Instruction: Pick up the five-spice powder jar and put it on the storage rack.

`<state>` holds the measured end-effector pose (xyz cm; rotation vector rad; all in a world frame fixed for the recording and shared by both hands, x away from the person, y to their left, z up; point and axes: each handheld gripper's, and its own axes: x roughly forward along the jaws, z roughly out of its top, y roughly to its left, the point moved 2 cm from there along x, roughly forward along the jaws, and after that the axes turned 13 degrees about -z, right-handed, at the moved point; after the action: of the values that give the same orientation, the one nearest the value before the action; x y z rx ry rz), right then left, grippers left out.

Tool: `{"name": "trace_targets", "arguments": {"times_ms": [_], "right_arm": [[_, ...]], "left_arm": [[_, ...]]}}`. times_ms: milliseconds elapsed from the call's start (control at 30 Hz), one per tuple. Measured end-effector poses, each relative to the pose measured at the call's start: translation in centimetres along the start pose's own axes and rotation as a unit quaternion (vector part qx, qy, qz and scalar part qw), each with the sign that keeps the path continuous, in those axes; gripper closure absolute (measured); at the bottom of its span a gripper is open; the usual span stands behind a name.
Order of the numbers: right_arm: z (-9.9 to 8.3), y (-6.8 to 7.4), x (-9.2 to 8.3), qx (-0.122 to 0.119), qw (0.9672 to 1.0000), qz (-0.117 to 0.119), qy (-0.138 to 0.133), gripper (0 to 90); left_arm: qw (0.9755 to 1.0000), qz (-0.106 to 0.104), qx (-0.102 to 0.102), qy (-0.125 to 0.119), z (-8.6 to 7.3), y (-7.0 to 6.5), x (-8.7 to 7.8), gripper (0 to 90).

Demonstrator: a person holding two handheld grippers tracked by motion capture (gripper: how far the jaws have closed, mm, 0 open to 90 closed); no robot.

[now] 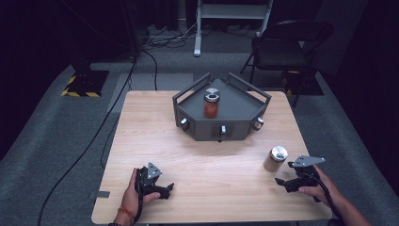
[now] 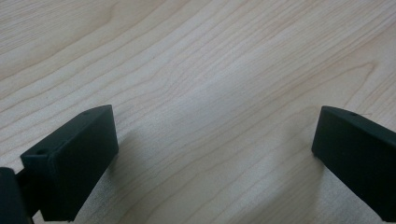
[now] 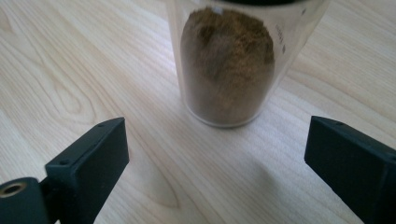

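Observation:
A clear jar of brown powder [image 1: 275, 159] with a silver lid stands upright on the wooden table at the right. My right gripper [image 1: 281, 183] lies just in front of it, held by a hand, open. In the right gripper view the brown-powder jar [image 3: 228, 65] stands just beyond my right gripper [image 3: 215, 163], whose jaws are wide apart with nothing between them. A jar of red powder [image 1: 211, 104] stands inside the dark grey tray [image 1: 244, 123] at the table's far middle. My left gripper [image 1: 169, 188] rests at the front left, and in its own view my left gripper [image 2: 215, 154] is open over bare wood.
The grey tray has raised rails and three knobs [image 1: 222, 130] on its front faces. A dark folding chair [image 1: 287, 47] and white desk legs [image 1: 198, 28] stand beyond the table. Cables [image 1: 117, 113] run along the carpet at the left.

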<state>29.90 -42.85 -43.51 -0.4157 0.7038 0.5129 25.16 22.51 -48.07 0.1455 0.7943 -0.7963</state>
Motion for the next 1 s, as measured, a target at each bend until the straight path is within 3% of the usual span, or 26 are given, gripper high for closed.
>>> {"name": "trace_targets", "arguments": {"times_ms": [167,767,1000], "right_arm": [[0.2,-0.1,-0.2,0.015,0.9999,-0.002,-0.001,5.9],[1.8,0.3,-0.7,-0.006,0.9997,-0.022,-0.008,5.8],[2.1,0.5,-0.3,0.001,0.9995,-0.024,-0.019,5.8]], "left_arm": [[1.0,0.0,0.0,0.0,0.0,0.0,0.0,0.3],[1.0,-0.001,0.001,0.0,0.0,0.0,0.0,0.2],[1.0,-0.001,0.001,0.0,0.0,0.0,0.0,0.2]]}}
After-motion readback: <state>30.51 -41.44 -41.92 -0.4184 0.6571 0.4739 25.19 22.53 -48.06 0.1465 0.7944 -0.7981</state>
